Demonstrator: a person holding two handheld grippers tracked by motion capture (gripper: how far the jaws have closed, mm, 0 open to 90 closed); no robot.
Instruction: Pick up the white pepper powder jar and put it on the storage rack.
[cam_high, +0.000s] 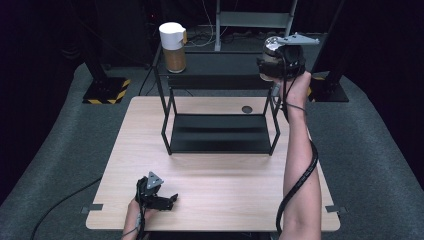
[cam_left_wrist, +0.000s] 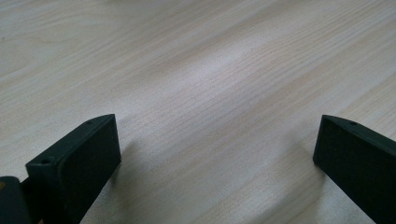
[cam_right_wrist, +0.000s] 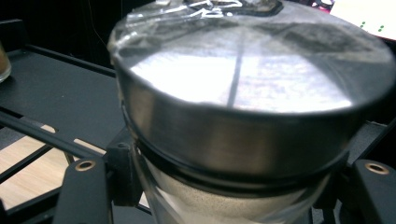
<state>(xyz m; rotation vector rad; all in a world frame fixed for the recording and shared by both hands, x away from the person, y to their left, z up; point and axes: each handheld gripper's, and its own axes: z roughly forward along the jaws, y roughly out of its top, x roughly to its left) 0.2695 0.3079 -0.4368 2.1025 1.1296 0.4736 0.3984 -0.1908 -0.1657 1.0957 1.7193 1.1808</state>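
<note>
My right gripper (cam_high: 275, 67) is raised at the right end of the black shelf's top level (cam_high: 220, 64), shut on a glass jar with a silver metal lid (cam_right_wrist: 252, 93). The jar's lid (cam_high: 272, 44) shows just above the gripper. Both black jaws clamp the jar's body below the lid in the right gripper view. A taller canister (cam_high: 173, 47) with a white lid and brown contents stands on the top level at its left end. My left gripper (cam_high: 167, 200) rests low over the wooden table (cam_high: 215, 200) near the front edge, open, with bare wood between its fingers (cam_left_wrist: 77, 163).
The black two-level metal shelf (cam_high: 220, 132) stands at the back middle of the table, its lower level bare. A small dark round grommet (cam_high: 246, 109) sits in the tabletop behind it. Stands with yellow-black bases (cam_high: 106, 90) flank the table on the floor.
</note>
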